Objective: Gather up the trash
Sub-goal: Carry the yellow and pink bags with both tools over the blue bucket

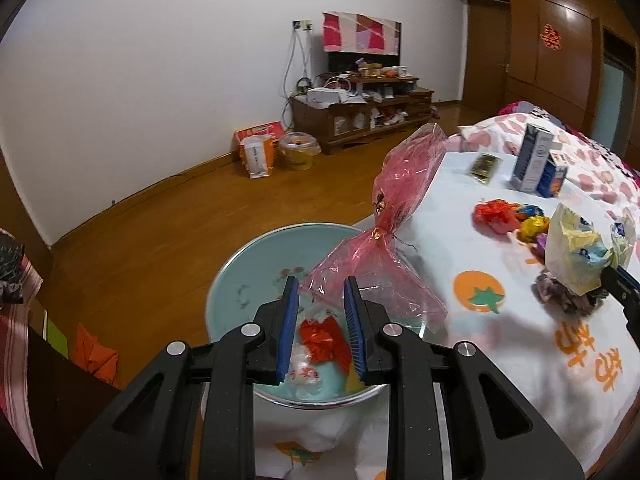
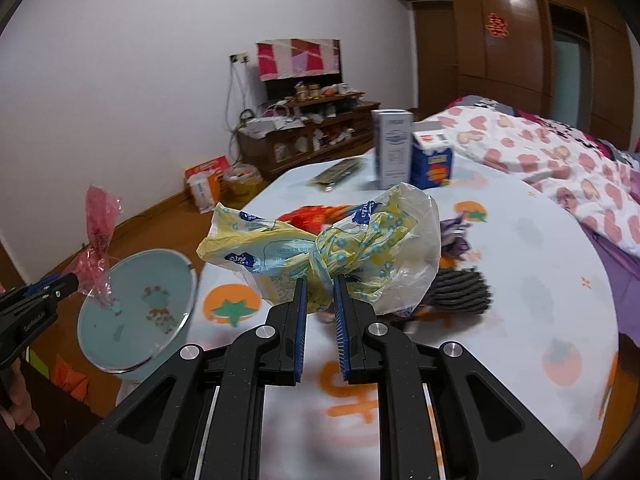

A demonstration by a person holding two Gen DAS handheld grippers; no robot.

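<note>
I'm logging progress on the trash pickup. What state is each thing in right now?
Left gripper: shut on the pink cellophane wrapper, held above the basin.
Right gripper: shut on the yellow plastic bag, lifted off the table.
Light blue basin: upright, holding a red wrapper.
Two cartons: standing upright on the table.
Crumpled red wrapper on the table: not yet collected.

White wall [image 1: 160,80] above warm wooden floor [image 1: 180,220]. Low, cluttered wooden TV cabinet [image 1: 360,120] against that wall. Brown wardrobe doors [image 2: 520,40] at right, beside bed with heart-print quilt [image 2: 540,152].
</note>
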